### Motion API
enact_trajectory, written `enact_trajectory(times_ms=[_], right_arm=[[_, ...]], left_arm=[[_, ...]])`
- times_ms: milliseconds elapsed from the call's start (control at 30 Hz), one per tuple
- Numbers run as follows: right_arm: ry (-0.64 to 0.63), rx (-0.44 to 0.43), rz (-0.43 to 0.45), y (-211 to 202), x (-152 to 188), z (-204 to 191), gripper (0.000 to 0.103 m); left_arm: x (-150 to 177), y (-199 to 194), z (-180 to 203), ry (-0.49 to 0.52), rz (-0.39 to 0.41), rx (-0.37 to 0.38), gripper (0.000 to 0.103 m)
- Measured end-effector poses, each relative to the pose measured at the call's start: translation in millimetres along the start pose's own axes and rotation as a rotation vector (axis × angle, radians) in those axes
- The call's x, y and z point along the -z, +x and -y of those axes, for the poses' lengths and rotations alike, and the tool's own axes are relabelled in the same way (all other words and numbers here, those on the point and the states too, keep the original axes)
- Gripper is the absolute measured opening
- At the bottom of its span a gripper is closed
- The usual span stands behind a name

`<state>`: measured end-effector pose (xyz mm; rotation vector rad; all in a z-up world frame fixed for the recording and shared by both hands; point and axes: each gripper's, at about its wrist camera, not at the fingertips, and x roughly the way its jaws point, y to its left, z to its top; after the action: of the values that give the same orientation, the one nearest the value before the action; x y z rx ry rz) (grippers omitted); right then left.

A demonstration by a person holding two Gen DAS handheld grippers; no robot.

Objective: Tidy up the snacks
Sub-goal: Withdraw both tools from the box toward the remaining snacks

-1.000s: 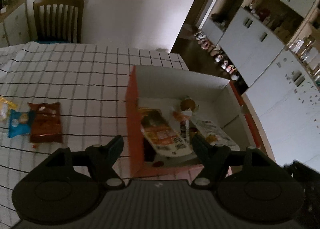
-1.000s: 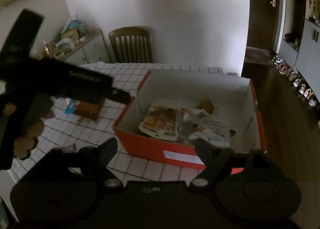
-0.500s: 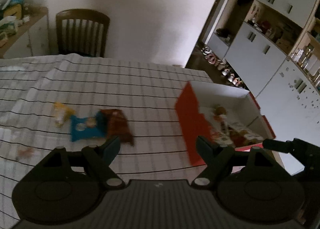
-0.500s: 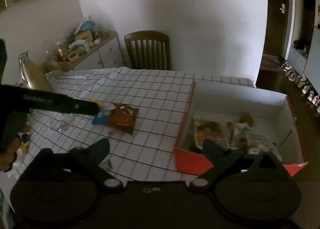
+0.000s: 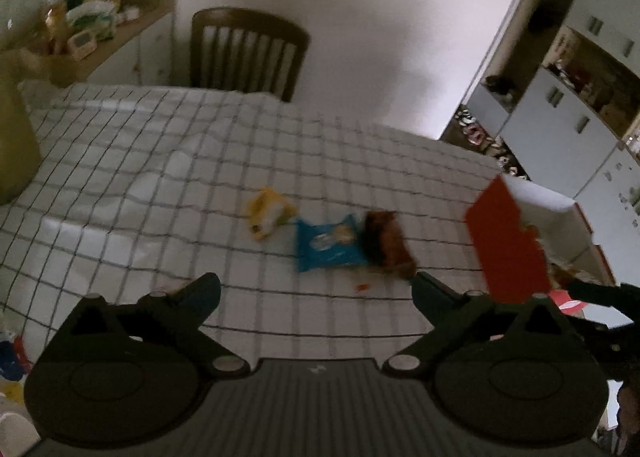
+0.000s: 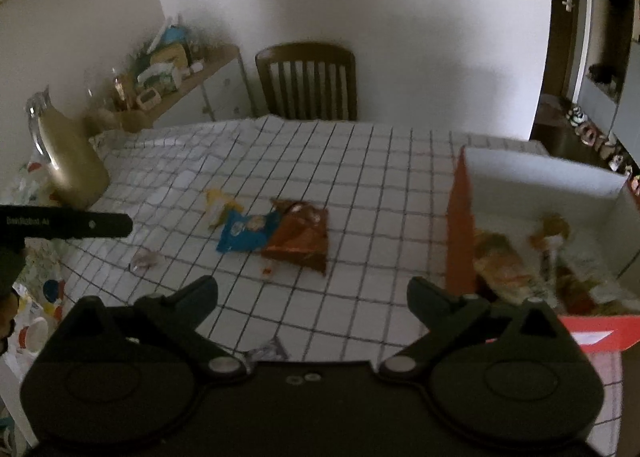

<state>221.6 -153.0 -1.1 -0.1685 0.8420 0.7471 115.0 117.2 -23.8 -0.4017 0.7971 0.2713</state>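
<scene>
Three snack packets lie together on the checked tablecloth: a yellow one (image 5: 267, 211) (image 6: 217, 204), a blue one (image 5: 328, 247) (image 6: 247, 232) and a brown one (image 5: 387, 243) (image 6: 299, 235). A red box with a white inside (image 5: 507, 247) (image 6: 460, 233) stands to their right and holds several snacks (image 6: 504, 261). My left gripper (image 5: 316, 291) is open and empty, just short of the blue and brown packets. My right gripper (image 6: 312, 293) is open and empty, nearer the table's front edge, with the box at its right.
A wooden chair (image 5: 244, 53) (image 6: 308, 81) stands at the table's far side. A large pale jug (image 6: 66, 161) stands at the table's left end. A small wrapper (image 6: 146, 259) and a red crumb (image 6: 267, 268) lie near the packets. The left gripper's body (image 6: 66, 225) shows at the left.
Both grippers have swung left, away from the box and toward the loose packets, which now sit in the middle of both views. Both stay open.
</scene>
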Motion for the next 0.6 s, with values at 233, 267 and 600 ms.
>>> enact_trajectory(times_ms=[233, 267, 600], right_arm=[[0.074, 0.013, -0.093, 43, 25, -31, 0.096], [0.091, 0.02, -0.112, 50, 29, -33, 0.093], [0.262, 0.117, -0.213, 91, 51, -44, 0.074]], left_arm=[[12, 25, -58, 0.041, -0.044, -0.014, 0.102], [15, 29, -61, 0.065, -0.046, -0.026, 0.102], [28, 65, -90, 0.178, -0.076, -0.071, 0.102]])
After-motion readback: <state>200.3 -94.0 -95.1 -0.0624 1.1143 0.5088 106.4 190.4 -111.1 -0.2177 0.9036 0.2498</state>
